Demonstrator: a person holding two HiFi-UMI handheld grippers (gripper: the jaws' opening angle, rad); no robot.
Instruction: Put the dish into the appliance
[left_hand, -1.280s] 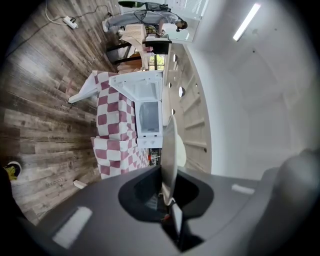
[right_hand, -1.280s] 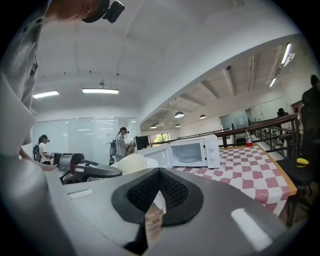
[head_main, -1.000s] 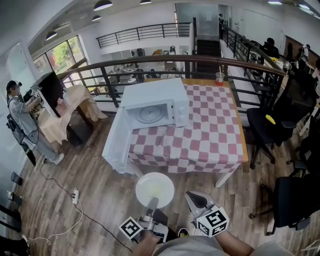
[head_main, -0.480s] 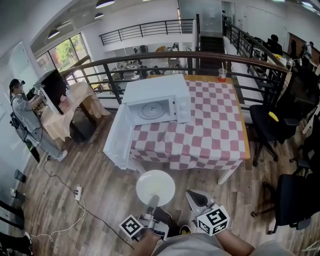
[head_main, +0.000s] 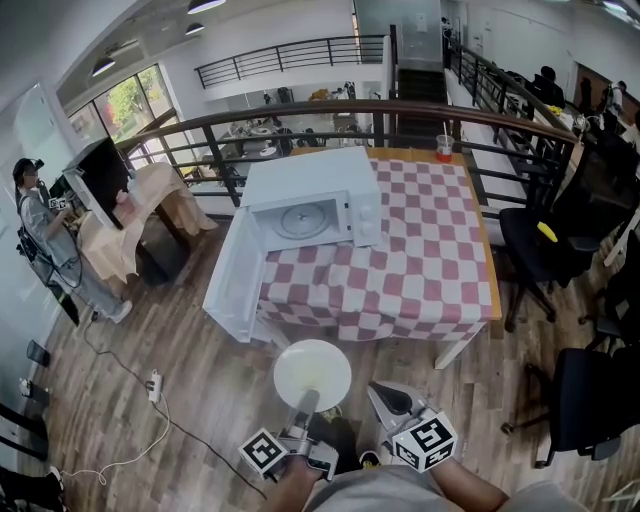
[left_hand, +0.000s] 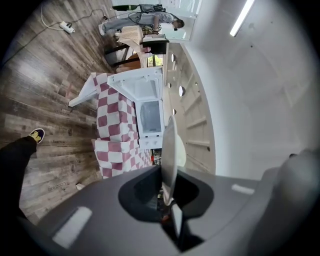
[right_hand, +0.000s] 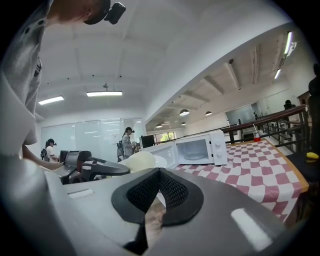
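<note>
Over the last second little changed: the left gripper (head_main: 307, 400) kept its fingers clamped on the dish (head_main: 312, 373), held short of the bench (head_main: 425, 275); insertion remained pending. Right gripper (head_main: 386, 398): fingers together, empty. Count: one dish, one open microwave (head_main: 310, 200), two grippers.

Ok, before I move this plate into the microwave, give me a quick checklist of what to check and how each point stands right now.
1. Grip on the plate: ok. The left gripper has its jaws shut on the rim.
2. Microwave door: ok, it stands wide open.
3. Cavity: ok, only the turntable shows inside.
4. Right gripper: ok, jaws together and nothing held.
5. Path: ok, nothing stands on the tablecloth before the opening.
6. Plate contents: cannot tell. There is a yellowish patch at its centre.
</note>
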